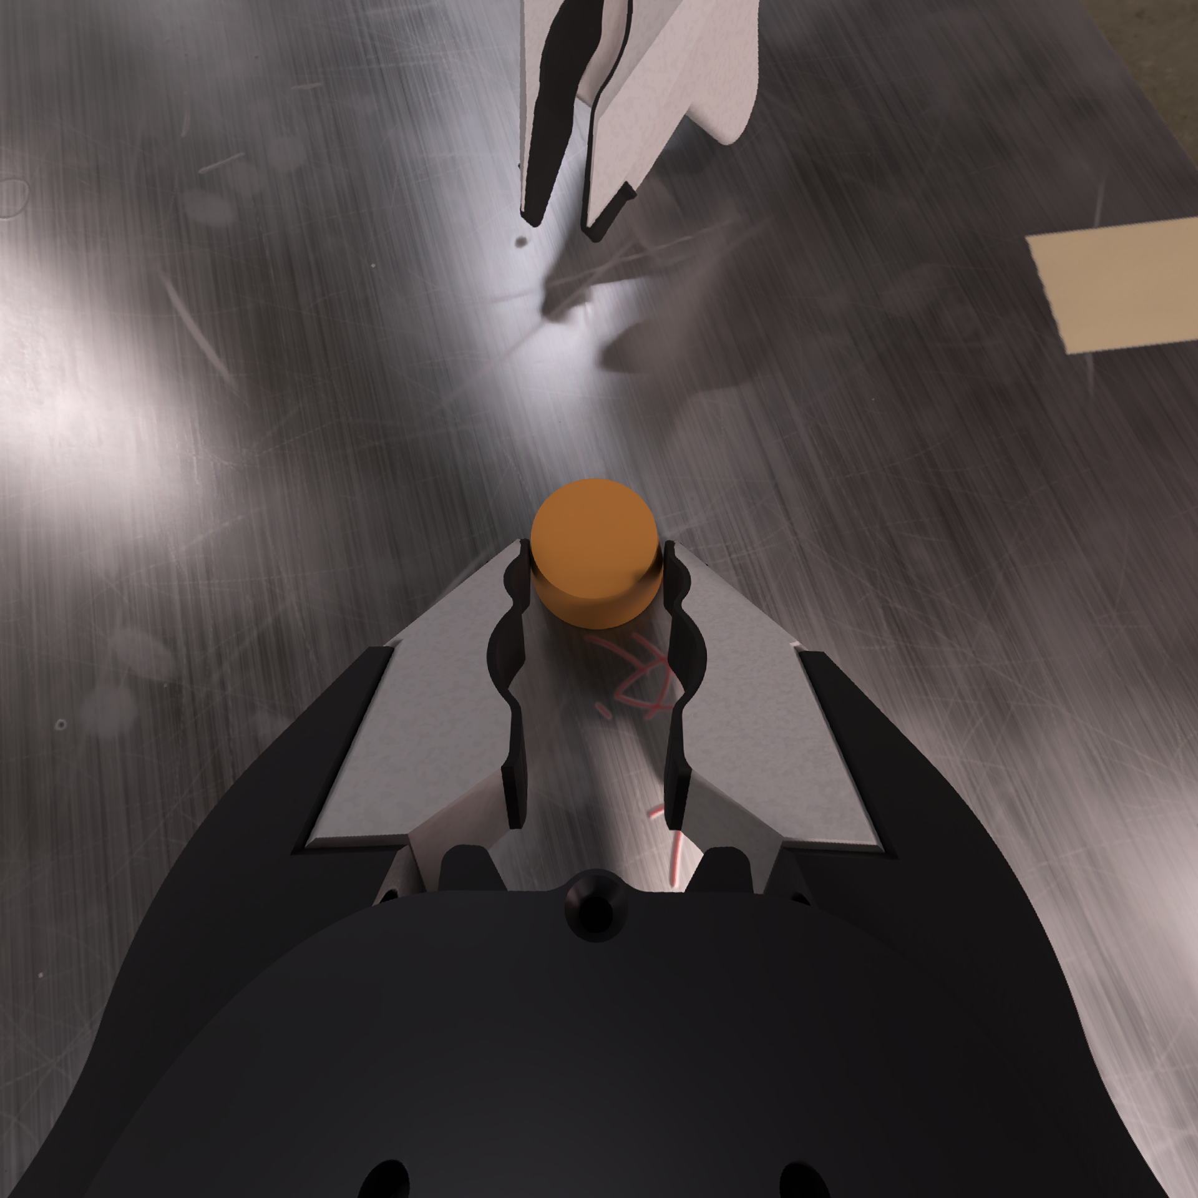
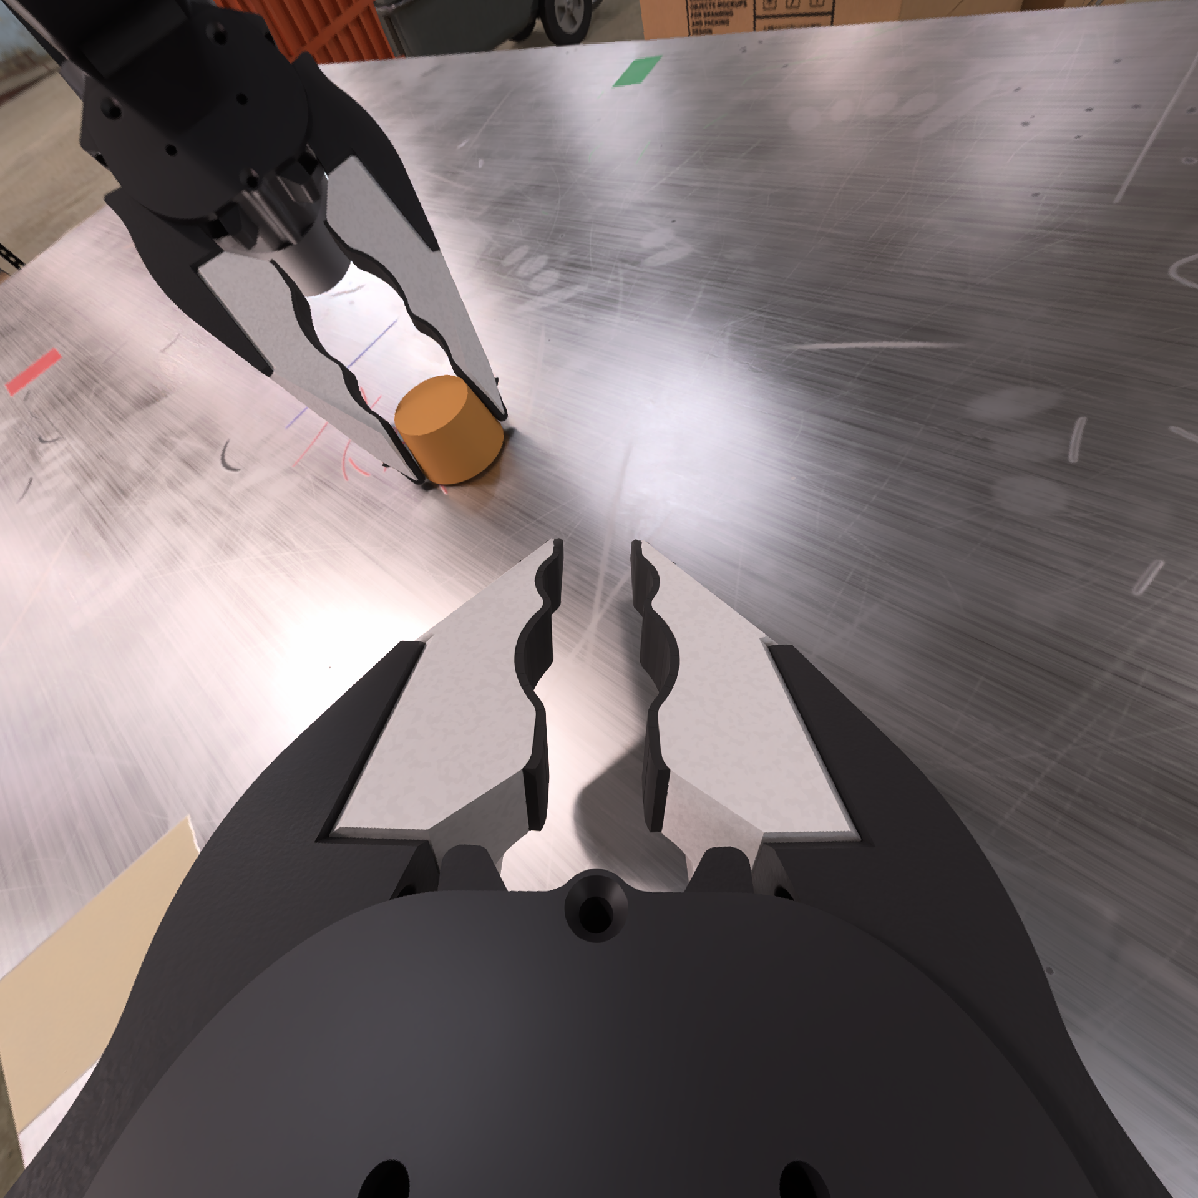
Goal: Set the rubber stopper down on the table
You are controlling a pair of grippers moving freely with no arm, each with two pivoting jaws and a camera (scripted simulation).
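The rubber stopper is an orange tapered plug standing upright. In the right wrist view the stopper rests with its base on the scratched metal table. My left gripper is shut on the stopper, one fingertip on each side of it, tips down at the table surface; it also shows in the right wrist view. My right gripper is open a little and empty, hovering just in front of the stopper; it shows from the left wrist view too.
A beige card lies on the table near my right gripper, also in the right wrist view. A green tape patch and a red tape patch mark the table. Red scribbles lie under my left gripper.
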